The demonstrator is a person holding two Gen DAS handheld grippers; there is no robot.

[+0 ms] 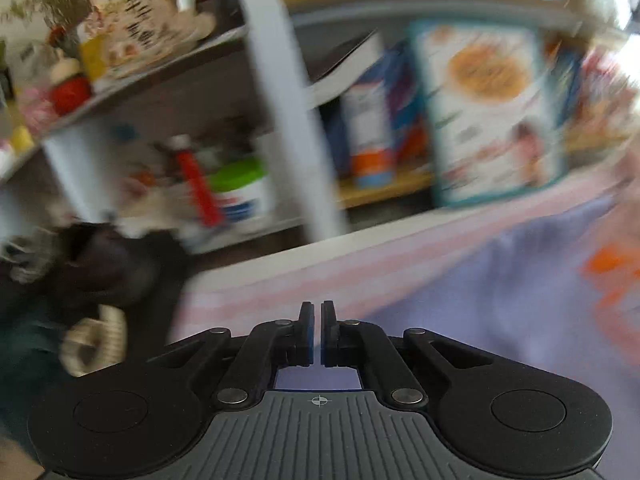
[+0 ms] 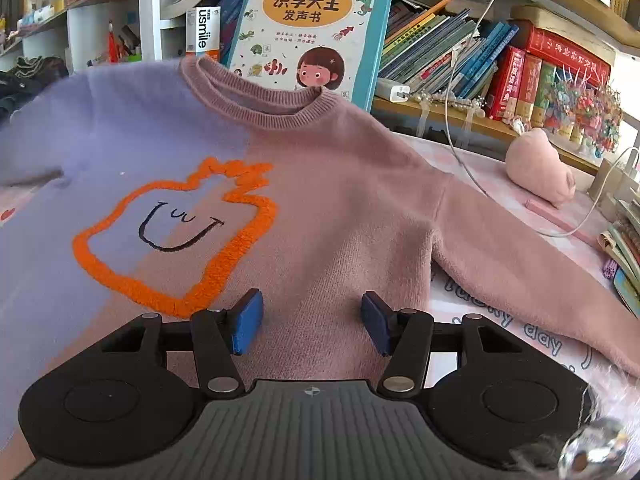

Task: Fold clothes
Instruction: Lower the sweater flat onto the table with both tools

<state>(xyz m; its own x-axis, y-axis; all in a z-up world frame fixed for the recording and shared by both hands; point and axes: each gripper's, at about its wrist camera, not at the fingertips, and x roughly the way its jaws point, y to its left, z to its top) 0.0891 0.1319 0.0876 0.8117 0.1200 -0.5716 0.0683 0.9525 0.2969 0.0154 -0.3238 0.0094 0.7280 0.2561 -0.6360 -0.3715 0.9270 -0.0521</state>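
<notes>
A knit sweater (image 2: 340,200), lilac on its left half and dusty pink on its right, lies face up on the table. An orange outline motif (image 2: 176,240) with a drawn smile sits on its chest. Its pink sleeve (image 2: 520,260) stretches out to the right. My right gripper (image 2: 312,320) hovers over the pink lower body, open, with flat fabric showing between the blue pads. The left wrist view is blurred. In it my left gripper (image 1: 317,312) is shut, with nothing seen between the pads. It stands over the lilac side of the sweater (image 1: 480,300).
A large picture book (image 2: 316,28) leans on the bookshelf (image 2: 460,52) behind the collar. A pink plush (image 2: 540,168), a white cable (image 2: 460,120) and stacked books (image 2: 624,248) lie to the right. A dark clothes heap (image 1: 100,272) lies off the table's left edge.
</notes>
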